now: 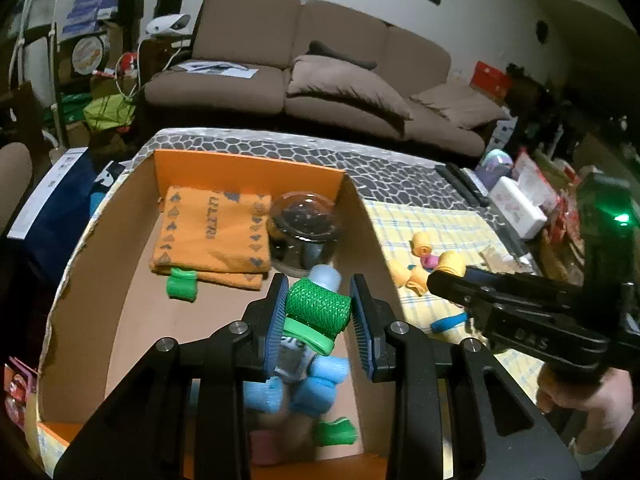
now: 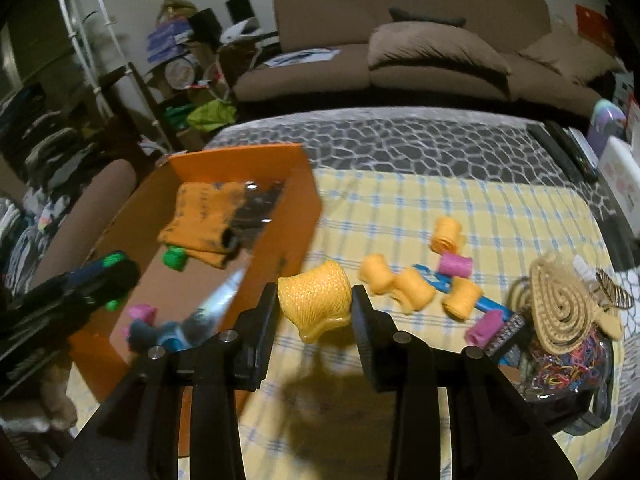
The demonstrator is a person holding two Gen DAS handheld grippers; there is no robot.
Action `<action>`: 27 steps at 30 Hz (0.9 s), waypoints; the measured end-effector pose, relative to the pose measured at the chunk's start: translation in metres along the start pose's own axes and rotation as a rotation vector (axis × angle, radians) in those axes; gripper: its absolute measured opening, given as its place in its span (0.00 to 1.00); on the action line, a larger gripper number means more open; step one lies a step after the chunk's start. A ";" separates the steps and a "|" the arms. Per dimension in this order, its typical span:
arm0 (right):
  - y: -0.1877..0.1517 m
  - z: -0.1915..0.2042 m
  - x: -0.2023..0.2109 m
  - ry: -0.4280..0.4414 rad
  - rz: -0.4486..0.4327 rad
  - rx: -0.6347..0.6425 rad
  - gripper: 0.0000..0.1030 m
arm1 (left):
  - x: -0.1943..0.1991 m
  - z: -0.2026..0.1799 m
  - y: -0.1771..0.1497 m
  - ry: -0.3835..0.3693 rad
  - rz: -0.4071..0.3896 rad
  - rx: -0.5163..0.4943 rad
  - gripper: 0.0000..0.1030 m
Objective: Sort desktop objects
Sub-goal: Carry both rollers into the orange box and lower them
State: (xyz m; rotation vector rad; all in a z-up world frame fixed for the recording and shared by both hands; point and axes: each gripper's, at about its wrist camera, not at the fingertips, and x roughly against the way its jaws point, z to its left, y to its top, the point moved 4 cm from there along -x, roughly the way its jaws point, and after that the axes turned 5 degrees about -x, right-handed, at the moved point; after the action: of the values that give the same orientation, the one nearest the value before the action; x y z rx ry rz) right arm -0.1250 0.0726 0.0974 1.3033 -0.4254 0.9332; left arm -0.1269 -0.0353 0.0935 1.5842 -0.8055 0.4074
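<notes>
- The left claw grips a green mesh hair roller between its blue pads, held over the near part of the orange cardboard box.
- Already in the box: a folded orange cloth at the far end, a clear domed lid beside it, a small green roller at the cloth's near edge, blue foam rollers under the left claw, and another green roller near the front wall.
- The right claw is closed on a yellow mesh roller, above the checked yellow cloth on the worktop, just right of the box.
- Still loose on that cloth, to the right: several yellow rollers, two pink rollers, a blue clip, and a coiled straw mat resting on a jar of coloured rubber bands.
- My judgement: the sorting is perhaps halfway. Both held rollers still need dropping into the box, and the scattered yellow and pink pieces are left.
</notes>
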 end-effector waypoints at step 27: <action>-0.016 0.109 -0.037 0.088 0.066 0.148 0.35 | -0.007 0.083 -0.022 0.112 0.095 0.031 0.28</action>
State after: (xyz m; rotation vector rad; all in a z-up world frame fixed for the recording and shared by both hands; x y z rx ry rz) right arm -0.1098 -0.0426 0.0879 1.3830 -0.3371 1.0902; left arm -0.1318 -0.1128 0.0572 1.5419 -0.7935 0.5745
